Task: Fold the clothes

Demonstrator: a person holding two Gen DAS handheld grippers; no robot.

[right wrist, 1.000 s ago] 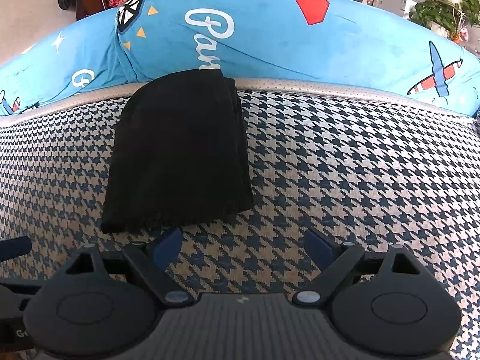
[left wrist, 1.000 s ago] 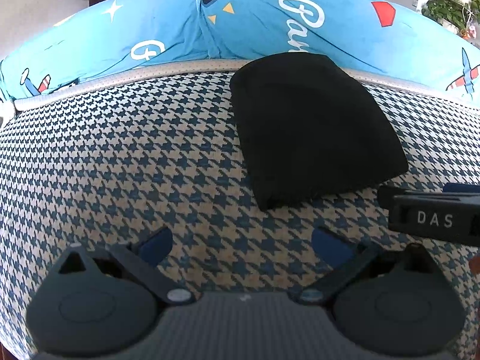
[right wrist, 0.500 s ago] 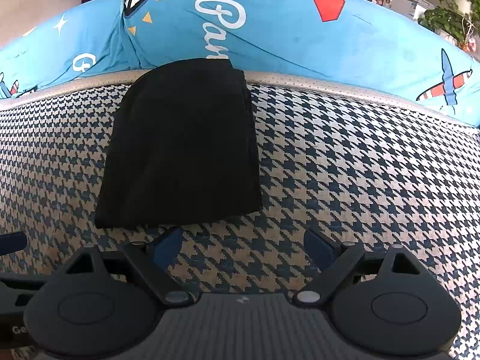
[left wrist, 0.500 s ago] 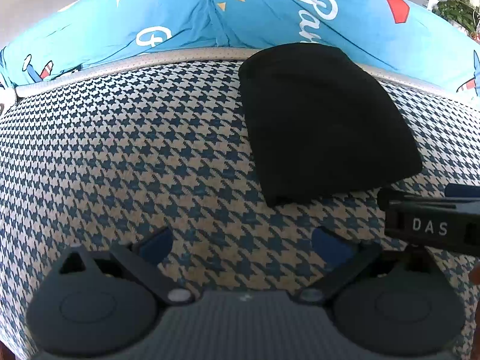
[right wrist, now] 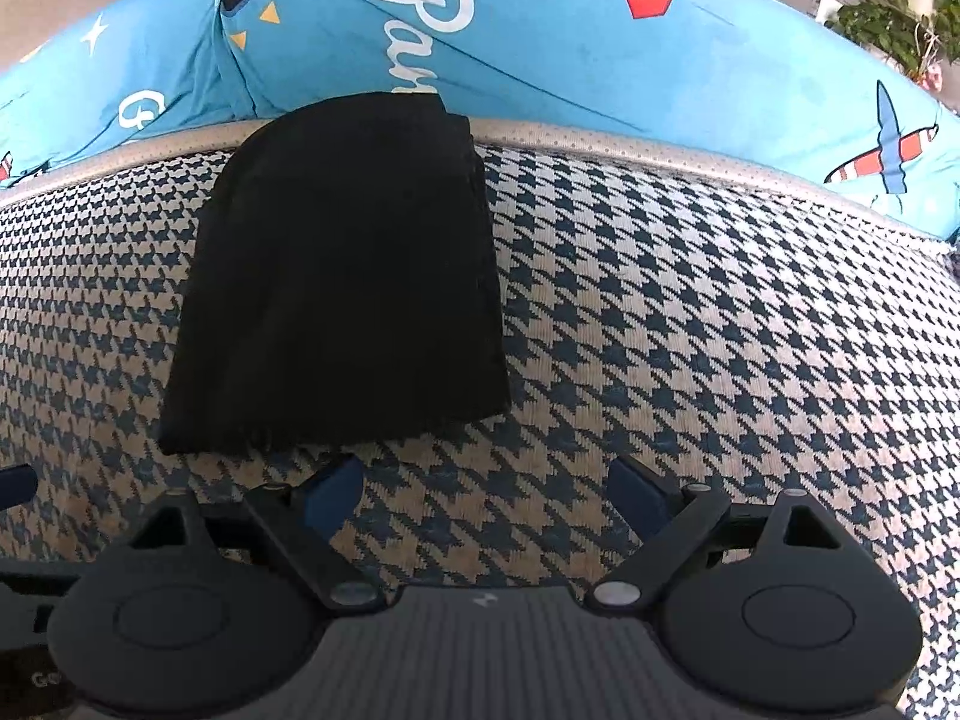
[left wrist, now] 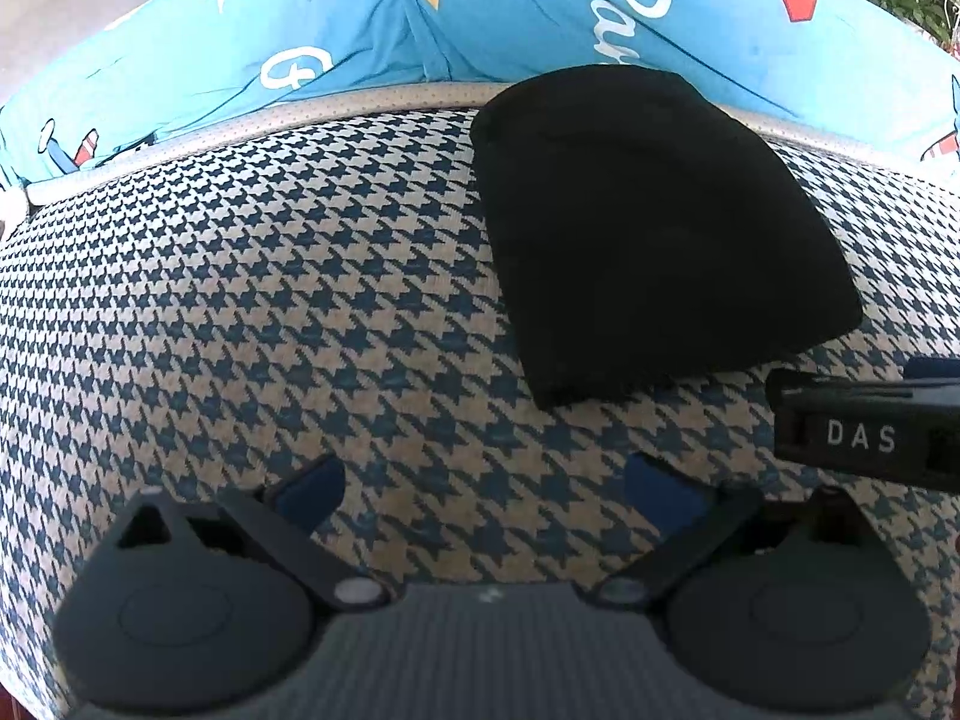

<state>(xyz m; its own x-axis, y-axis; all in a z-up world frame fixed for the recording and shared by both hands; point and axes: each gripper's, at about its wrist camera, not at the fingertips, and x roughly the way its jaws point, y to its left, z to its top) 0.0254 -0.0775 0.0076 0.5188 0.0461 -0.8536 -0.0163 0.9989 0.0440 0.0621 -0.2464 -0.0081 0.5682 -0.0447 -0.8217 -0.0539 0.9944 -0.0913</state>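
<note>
1. Garment: black knitted cloth, folded into a compact rectangle (right wrist: pixel 336 276), lies flat at the far edge of the houndstooth-patterned cushion (right wrist: pixel 690 330), against the blue printed pillow (right wrist: pixel 540 42); folding looks finished.
2. Right gripper (right wrist: pixel 480 495): spread, empty, just short of the near hem.
3. Left gripper (left wrist: pixel 480 486): spread, empty, over bare cushion left of the garment.
</note>
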